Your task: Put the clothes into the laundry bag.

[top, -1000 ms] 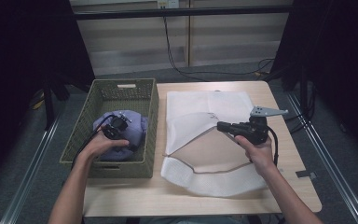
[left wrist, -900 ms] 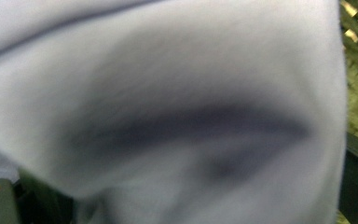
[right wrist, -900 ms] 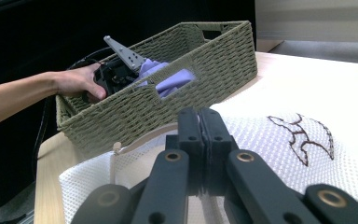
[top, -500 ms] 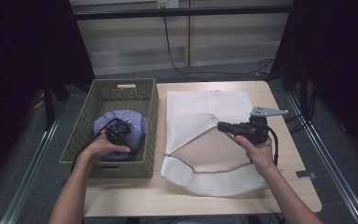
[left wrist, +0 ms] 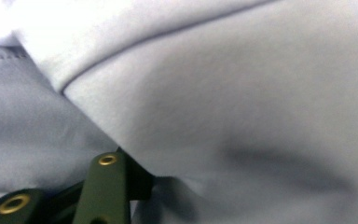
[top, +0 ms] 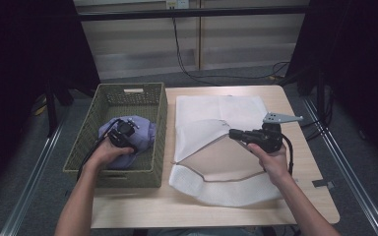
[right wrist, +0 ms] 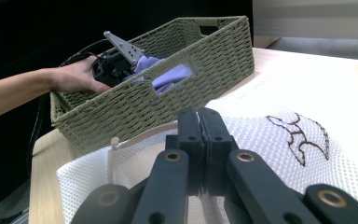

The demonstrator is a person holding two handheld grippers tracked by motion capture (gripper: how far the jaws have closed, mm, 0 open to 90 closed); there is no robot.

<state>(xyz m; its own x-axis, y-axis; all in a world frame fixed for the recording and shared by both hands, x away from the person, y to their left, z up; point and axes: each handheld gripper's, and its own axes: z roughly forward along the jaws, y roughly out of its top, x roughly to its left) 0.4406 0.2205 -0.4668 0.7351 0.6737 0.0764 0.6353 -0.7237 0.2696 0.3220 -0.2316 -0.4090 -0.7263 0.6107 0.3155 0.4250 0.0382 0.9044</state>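
Nearest the person, the white mesh laundry bag (top: 226,189) lies flat on the pale wooden table (top: 305,206), its mouth held open. The right gripper (top: 232,133) has its jaws pressed together on the raised upper edge of that bag; in the right gripper view the two black jaws meet tight, with mesh and the bag's pale rim at their base. A brown embroidered mark (right wrist: 303,133) shows on the mesh just beyond.

Over to the left: the left gripper (top: 128,129) is down inside the olive-green woven basket (top: 157,101), buried in the crumpled lavender-blue cloth garment (top: 145,132). Its jaws have just been closing, and the left gripper view is all soft lavender folds against them, so whether the pads actually pinch the fabric I cannot tell. The basket sits just beside the bag, touching or nearly so.

Farther back, black cables (top: 187,54) trail across the floor.
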